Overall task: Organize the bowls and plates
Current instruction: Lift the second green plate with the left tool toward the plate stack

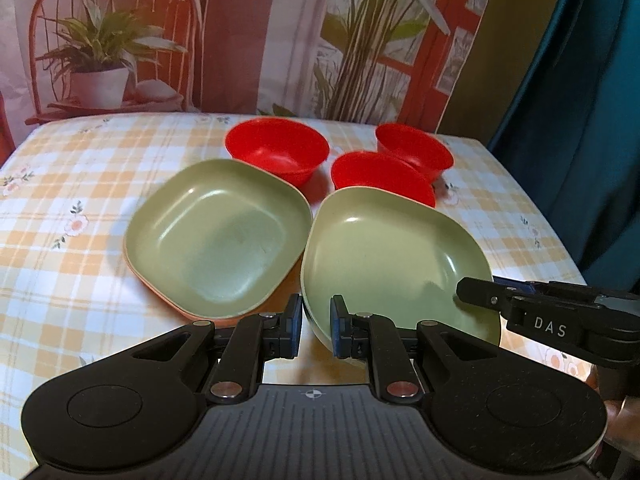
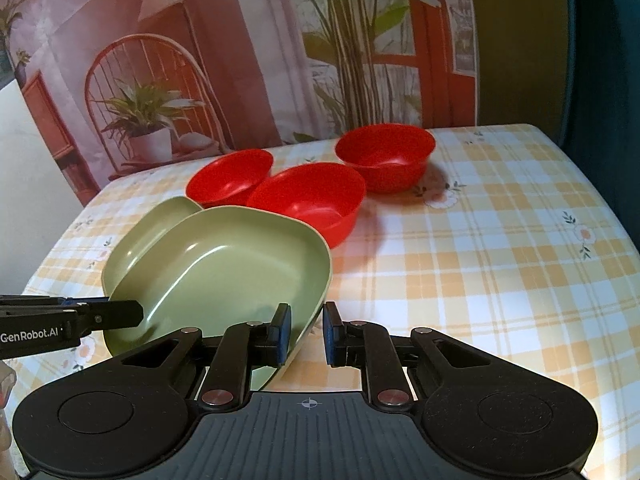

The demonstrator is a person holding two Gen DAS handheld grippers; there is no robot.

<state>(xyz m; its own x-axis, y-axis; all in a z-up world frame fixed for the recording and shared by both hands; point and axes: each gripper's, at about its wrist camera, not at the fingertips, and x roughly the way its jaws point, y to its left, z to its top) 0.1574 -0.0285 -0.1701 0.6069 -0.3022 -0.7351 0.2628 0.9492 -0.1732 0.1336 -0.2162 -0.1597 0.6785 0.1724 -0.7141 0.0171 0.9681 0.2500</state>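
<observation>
Left wrist view: the left hand-held gripper (image 1: 316,330) pinches the near rim of the right plate (image 1: 396,252), tilted off the table (image 1: 60,280). The plate looks light, stiff and slick, so the rim is the natural hold. The left plate (image 1: 216,236) and three bowls (image 1: 277,154) are empty.

Right wrist view: the right hand-held gripper (image 2: 306,334) pinches the same plate's (image 2: 224,276) right rim.

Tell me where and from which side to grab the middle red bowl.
Grip the middle red bowl by its thin rim on the open right side, one finger inside and one outside. The lifted green plate crowds its near left edge and another red bowl sits close to its left, so the right is probably clearest.
</observation>
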